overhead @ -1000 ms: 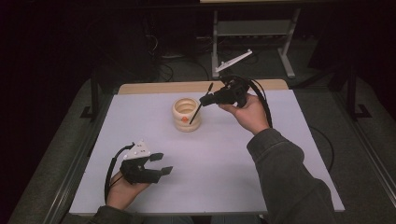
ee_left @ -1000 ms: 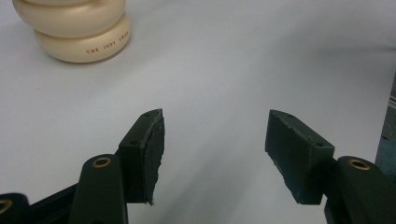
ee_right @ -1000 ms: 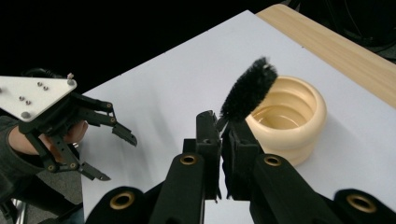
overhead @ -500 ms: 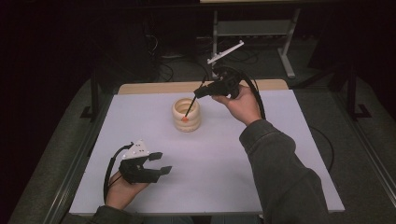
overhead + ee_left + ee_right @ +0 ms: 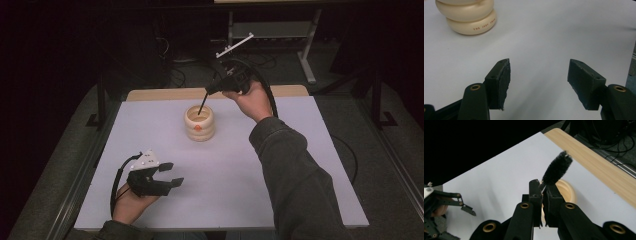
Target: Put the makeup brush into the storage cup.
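Observation:
A cream ribbed cup (image 5: 199, 122) with a small orange mark stands at the table's middle back. My right gripper (image 5: 212, 90) hovers just behind and above it, shut on a thin black bristle brush (image 5: 202, 106). The brush slants down to the cup's mouth; I cannot tell whether its tip is inside. In the right gripper view the brush head (image 5: 556, 168) sticks out past the closed right gripper (image 5: 544, 186), over the cup (image 5: 569, 191). My left gripper (image 5: 171, 173) rests at the front left, open and holding nothing. Its jaws have just been opening a little further. The left gripper (image 5: 539, 82) faces the cup (image 5: 469, 20) across bare table.
The white table top (image 5: 300, 165) has a wooden strip (image 5: 165, 93) along its far edge. Behind it stand a metal frame (image 5: 280, 30) and cables on a dark floor. The person's right sleeve (image 5: 295, 185) crosses the table's right half.
My right hand has moved toward the far edge and up a little, carrying the brush from the cup's side to above its mouth. The left hand has stayed put.

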`<move>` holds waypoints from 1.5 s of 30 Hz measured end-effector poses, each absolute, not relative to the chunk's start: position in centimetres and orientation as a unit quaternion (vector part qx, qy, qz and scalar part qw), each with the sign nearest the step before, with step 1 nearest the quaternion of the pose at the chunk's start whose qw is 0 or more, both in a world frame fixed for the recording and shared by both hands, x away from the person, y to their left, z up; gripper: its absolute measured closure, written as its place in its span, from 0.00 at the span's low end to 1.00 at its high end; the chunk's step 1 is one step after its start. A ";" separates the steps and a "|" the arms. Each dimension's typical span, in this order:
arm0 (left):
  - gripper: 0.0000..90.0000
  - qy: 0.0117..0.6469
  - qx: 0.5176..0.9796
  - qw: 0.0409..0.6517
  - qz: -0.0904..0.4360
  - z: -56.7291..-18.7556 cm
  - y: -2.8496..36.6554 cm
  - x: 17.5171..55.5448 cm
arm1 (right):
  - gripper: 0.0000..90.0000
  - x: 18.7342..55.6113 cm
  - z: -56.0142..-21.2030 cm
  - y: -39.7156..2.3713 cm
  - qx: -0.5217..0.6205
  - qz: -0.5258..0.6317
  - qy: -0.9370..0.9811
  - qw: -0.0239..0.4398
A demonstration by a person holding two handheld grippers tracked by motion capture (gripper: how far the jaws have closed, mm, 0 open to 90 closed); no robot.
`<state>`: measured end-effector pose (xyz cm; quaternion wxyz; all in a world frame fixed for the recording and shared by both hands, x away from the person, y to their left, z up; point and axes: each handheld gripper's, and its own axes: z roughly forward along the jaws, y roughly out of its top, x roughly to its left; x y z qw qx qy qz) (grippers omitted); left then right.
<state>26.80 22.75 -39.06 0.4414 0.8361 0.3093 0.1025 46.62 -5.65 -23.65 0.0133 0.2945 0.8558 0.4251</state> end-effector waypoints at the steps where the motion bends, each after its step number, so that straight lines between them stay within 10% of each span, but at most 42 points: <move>1: 0.38 0.305 0.838 0.440 0.107 -39.0 22.8 26.9 | 0.94 46.7 -23.6 -5.6 0.297 0.425 0.855 0.013; 45: 0.34 0.305 0.838 0.440 0.106 -39.0 23.0 27.0 | 0.94 49.6 -26.1 -4.1 0.331 0.414 0.848 0.024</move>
